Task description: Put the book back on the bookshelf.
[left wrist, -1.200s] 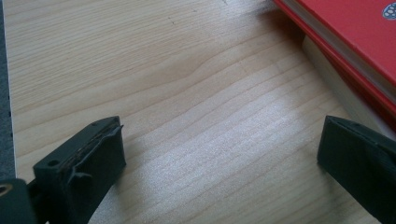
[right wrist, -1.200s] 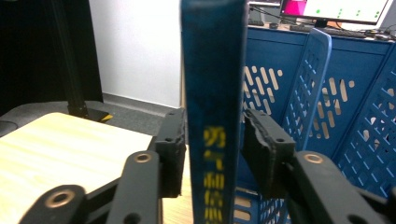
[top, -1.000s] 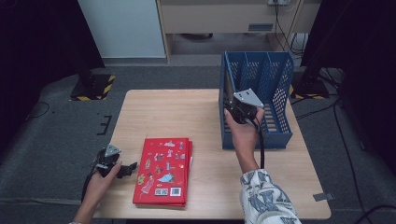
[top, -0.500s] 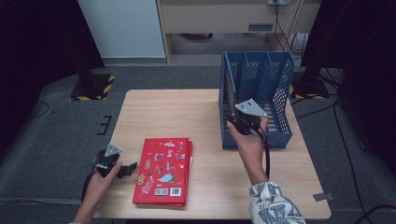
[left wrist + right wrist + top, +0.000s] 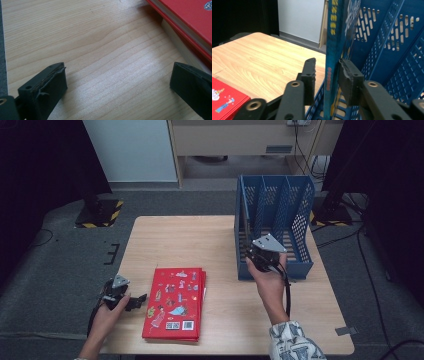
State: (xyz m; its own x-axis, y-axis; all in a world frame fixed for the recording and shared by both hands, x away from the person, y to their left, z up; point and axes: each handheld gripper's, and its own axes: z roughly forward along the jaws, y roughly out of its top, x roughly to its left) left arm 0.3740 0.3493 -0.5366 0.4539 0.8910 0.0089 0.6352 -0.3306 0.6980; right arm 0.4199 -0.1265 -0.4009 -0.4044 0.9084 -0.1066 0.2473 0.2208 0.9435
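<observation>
Two grippers at a wooden table [image 5: 210, 240], one by red books, one at a blue rack.

The left gripper [image 5: 131, 301] rested with jaws spread wide, just beside the stacked red books [image 5: 175, 302]; the right gripper [image 5: 327, 72] had been closing its jaws around the blue book [image 5: 334, 37], upright in the file rack [image 5: 300, 220]'s leftmost compartment; right pad touching, left pad slightly apart.

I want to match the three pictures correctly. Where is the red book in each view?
High view: red book lies flat, lower middle, left of centre.
Left gripper view: top right corner, cover and page edge.
Right gripper view: bottom left corner.
Shared landmark: the light wooden table under it.
</observation>
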